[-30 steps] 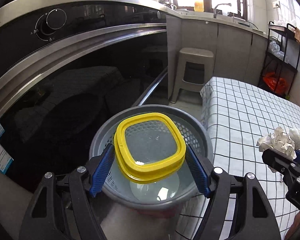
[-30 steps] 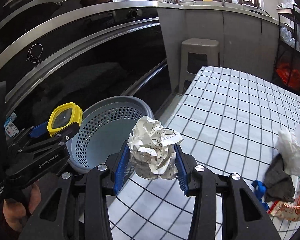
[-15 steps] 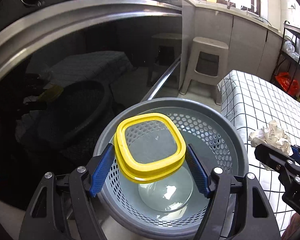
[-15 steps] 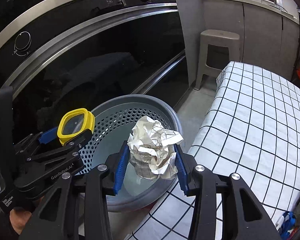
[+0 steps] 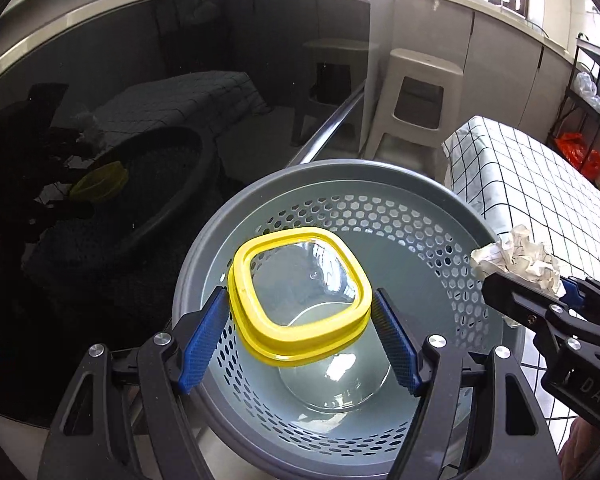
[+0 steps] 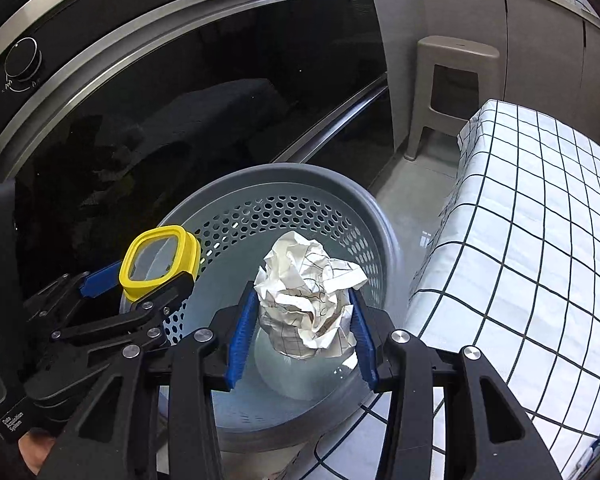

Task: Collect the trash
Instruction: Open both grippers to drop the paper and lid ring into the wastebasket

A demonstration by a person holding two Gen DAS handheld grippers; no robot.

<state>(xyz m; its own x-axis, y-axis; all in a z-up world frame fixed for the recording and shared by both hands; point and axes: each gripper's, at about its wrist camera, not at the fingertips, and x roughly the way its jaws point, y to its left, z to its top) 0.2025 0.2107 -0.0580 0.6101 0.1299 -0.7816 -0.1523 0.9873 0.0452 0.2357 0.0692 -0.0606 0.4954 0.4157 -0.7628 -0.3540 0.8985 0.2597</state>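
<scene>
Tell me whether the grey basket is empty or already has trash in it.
Empty. The grey basket's bare floor shows in both wrist views; the yellow-lidded container and crumpled paper are held above it in the grippers.

Both grippers, left gripper [image 5: 300,344] and right gripper [image 6: 302,334], have black angular frames with silver screw heads and ribbed blue finger pads [image 6: 242,336], and white lettering marks their black bodies.

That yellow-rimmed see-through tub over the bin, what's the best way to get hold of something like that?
Much as the left gripper has it: across the yellow rim, one blue pad on each of two opposite sides. The rim is squarish with fairly straight sides, and looks firmer than the clear, slippery-looking wall below. Come from its side, the fingers level with the rim, as the tub hangs over the grey basket.
</scene>
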